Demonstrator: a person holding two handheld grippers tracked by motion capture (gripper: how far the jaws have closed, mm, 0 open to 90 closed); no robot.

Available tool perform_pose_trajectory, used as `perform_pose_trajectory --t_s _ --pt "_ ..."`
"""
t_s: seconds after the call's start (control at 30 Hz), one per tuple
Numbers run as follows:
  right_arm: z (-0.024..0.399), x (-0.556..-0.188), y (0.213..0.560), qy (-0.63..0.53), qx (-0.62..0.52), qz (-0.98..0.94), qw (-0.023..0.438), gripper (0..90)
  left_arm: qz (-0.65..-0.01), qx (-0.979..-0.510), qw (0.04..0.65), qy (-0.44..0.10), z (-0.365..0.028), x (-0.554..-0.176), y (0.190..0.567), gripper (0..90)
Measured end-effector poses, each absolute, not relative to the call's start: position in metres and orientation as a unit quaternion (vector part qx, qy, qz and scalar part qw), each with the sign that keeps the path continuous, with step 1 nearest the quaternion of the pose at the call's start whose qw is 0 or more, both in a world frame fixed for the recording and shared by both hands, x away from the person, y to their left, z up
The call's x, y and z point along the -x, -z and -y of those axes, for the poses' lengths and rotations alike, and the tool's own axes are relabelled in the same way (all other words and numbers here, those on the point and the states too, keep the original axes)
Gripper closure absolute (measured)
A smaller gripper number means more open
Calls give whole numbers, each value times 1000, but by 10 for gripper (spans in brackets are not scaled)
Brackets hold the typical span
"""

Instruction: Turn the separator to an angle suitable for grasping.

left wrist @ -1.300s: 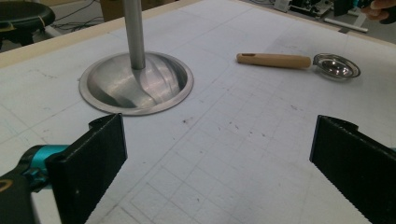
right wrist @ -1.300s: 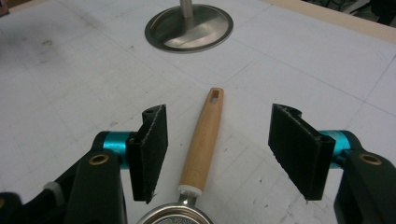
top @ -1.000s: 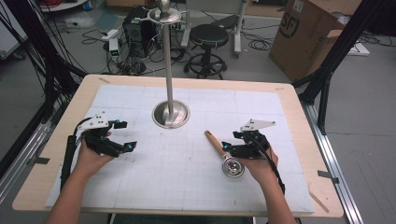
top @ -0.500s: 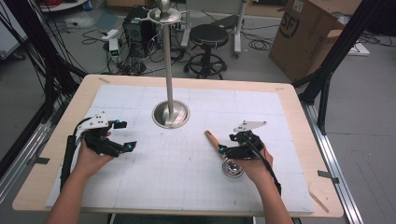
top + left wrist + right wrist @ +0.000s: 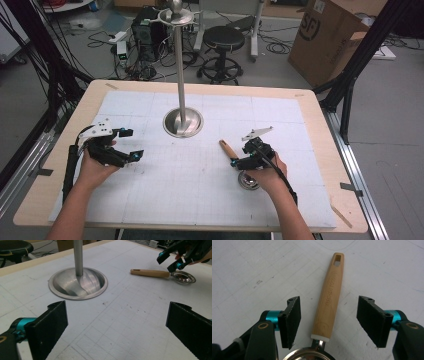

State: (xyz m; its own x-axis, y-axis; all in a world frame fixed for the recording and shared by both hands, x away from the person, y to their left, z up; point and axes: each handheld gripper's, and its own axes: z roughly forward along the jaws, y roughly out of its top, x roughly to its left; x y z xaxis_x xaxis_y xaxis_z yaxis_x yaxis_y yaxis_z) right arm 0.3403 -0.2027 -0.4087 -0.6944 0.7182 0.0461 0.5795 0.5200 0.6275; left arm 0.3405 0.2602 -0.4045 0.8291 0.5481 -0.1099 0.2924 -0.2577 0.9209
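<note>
Early stage, probably. Right tongs (image 5: 328,322) apart, straddling wooden handle of strainer (image 5: 329,296), no grip yet. Strainer flat on counter (image 5: 310,100) near metal stand (image 5: 183,121). Left tongs (image 5: 117,332) apart, empty, idle. Pickup left.

This is a lab or workshop set up for recording. A wooden tabletop (image 5: 60,150) carries a white grid mat (image 5: 200,190) and is flanked by black frame struts (image 5: 362,50). On the grey floor behind it lie tangled cables (image 5: 150,65), a power strip (image 5: 121,50), a black stool (image 5: 225,42) and a cardboard box (image 5: 325,35).
</note>
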Motion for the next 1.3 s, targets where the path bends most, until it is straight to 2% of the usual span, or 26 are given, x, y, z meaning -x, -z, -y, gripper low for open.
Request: perform_pose_trajectory --t_s 0.57,0.63,0.73,0.9,1.1,1.23,1.3 --pt "196 -345 420 -256 -383 -884 83 372 -270 -784 546 -117 -262 -341 405 44" --pt "194 -345 423 -242 -388 -887 71 396 -270 -785 545 -118 -262 -341 405 45" --pt "192 -345 423 -225 -386 -890 85 467 -270 -785 545 -116 -261 -341 406 45" --pt "186 -346 421 -203 -387 -895 88 481 -271 -785 545 -115 -261 -341 406 45" --pt "182 -347 417 -183 -388 -900 75 570 -270 -787 543 -116 -262 -341 406 44" --pt "182 -349 416 -173 -395 -900 65 593 -269 -788 542 -115 -261 -341 406 45" --pt "181 -350 416 -169 -399 -899 61 643 -269 -788 542 -116 -261 -341 406 45"
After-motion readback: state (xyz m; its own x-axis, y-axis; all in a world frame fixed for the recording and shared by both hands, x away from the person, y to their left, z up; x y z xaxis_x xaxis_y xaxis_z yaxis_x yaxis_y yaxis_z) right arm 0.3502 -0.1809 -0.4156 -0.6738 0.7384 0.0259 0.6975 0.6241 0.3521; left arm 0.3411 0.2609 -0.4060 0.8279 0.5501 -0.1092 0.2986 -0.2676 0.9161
